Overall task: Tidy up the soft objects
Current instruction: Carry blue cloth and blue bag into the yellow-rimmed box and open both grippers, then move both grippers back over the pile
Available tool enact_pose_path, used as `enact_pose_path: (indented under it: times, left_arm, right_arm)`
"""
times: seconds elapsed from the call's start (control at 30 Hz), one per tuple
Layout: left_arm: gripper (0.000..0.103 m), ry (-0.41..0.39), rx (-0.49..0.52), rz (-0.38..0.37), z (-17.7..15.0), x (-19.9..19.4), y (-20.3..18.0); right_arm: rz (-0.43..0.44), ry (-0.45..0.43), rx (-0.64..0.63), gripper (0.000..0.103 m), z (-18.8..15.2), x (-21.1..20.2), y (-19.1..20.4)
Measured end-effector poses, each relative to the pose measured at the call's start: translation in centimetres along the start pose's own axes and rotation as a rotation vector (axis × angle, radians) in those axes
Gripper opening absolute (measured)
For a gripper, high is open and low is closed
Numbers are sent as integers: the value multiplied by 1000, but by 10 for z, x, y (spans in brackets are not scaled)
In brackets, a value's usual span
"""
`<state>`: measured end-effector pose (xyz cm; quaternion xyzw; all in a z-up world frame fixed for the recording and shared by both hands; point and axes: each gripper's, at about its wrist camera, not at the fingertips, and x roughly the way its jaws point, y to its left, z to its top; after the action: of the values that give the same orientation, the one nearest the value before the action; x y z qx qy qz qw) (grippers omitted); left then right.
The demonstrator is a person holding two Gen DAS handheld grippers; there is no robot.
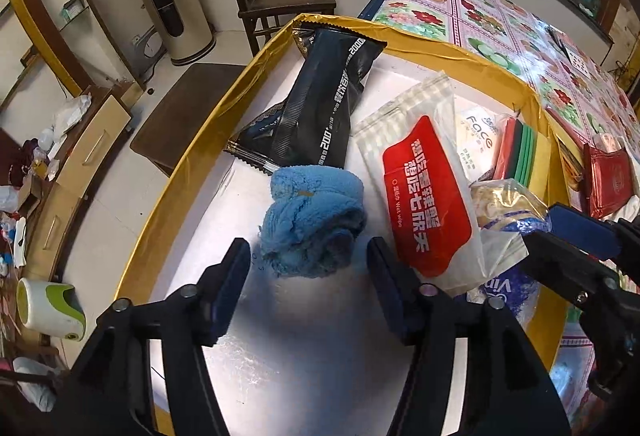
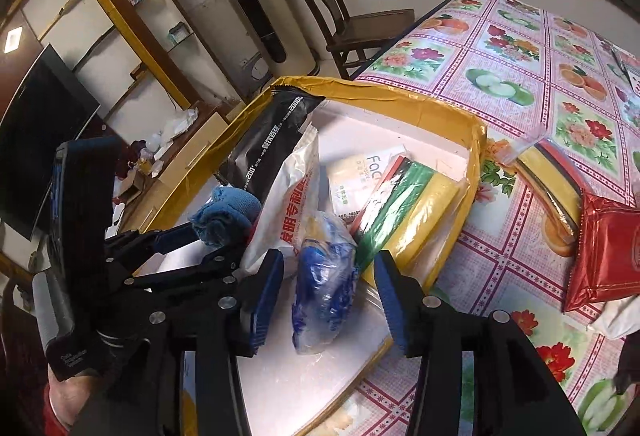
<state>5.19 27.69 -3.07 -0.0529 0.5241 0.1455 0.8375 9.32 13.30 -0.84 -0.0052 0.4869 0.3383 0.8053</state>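
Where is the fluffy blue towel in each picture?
Left wrist view: the crumpled fluffy blue towel lies in the middle, inside the gold-edged white box, just ahead of the open left tool.
Right wrist view: it sits left of centre, partly hidden behind the left tool.
Shared landmark: the long black foil packet lies just beyond the towel in both.

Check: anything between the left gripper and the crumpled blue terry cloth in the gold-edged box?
Nothing visible. The left gripper is open, and the crumpled blue terry cloth lies on the box's white floor straight ahead, beside the red-and-white wet-wipe packet.
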Motion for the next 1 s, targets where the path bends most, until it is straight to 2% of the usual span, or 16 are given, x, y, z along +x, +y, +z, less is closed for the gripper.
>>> enact_pose_path:
  times: [0.17, 0.33, 0.5, 0.7, 0.93, 1.0]
  left_arm:
    - [76, -44, -7, 13, -3, -18, -1]
    - [76, -99, 13, 27, -8, -45, -9]
    - [77, -183, 11, 0, -11, -77, -22]
    - [80, -239, 67, -70, -14, -103, -65]
    - [80, -273, 130, -145, -22, -113, -130]
    - [80, -281, 153, -159, -24, -116, -149]
  right_arm:
    - [8, -36, 2, 55, -4, -23, -6]
    - [18, -82, 2, 56, -7, -47, -11]
    - [-7, -117, -6, 57, -17, -74, -22]
    - [-74, -175, 9, 65, -33, -111, -47]
    - [-167, -221, 67, 68, -58, -155, -91]
    - [-221, -246, 73, 69, -65, -169, -102]
